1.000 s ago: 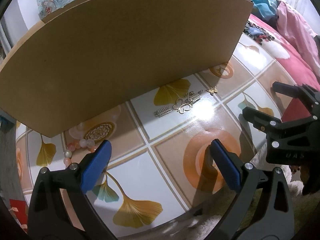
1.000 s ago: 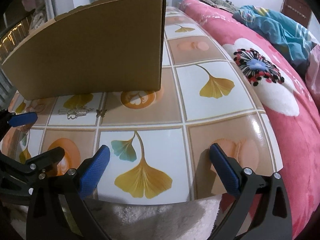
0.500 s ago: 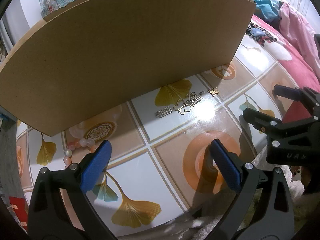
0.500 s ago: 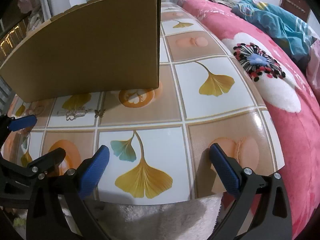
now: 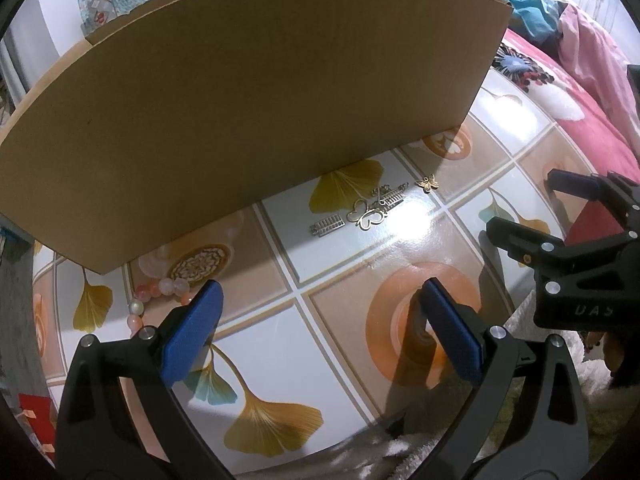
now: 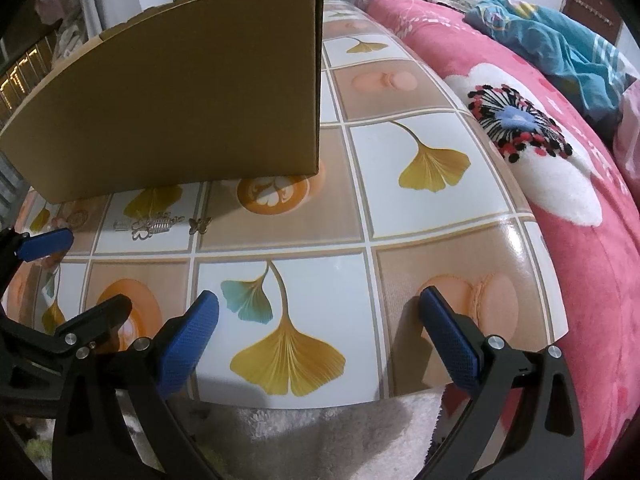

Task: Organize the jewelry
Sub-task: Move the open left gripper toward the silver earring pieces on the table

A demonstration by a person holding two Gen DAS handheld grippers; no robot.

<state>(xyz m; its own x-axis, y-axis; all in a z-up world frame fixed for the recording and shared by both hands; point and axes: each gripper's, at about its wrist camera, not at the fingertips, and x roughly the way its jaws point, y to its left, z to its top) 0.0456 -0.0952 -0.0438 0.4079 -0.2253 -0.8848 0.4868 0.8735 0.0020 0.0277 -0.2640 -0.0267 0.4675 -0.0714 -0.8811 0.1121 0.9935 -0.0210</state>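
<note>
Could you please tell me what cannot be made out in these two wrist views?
- Inside of the cardboard box: both views show only its outer walls.
- Bead bracelet: left wrist view, partly behind the left gripper finger.
- Small butterfly charm and the metal pieces: too small for detail.
- Right gripper: open, holding nothing.

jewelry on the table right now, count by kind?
Beaded bracelet: 1, partly behind the left gripper
Small gold butterfly charm: 1
Open butterfly pendant: 1
Silver comb-shaped pieces: 2
Total: 5
</note>
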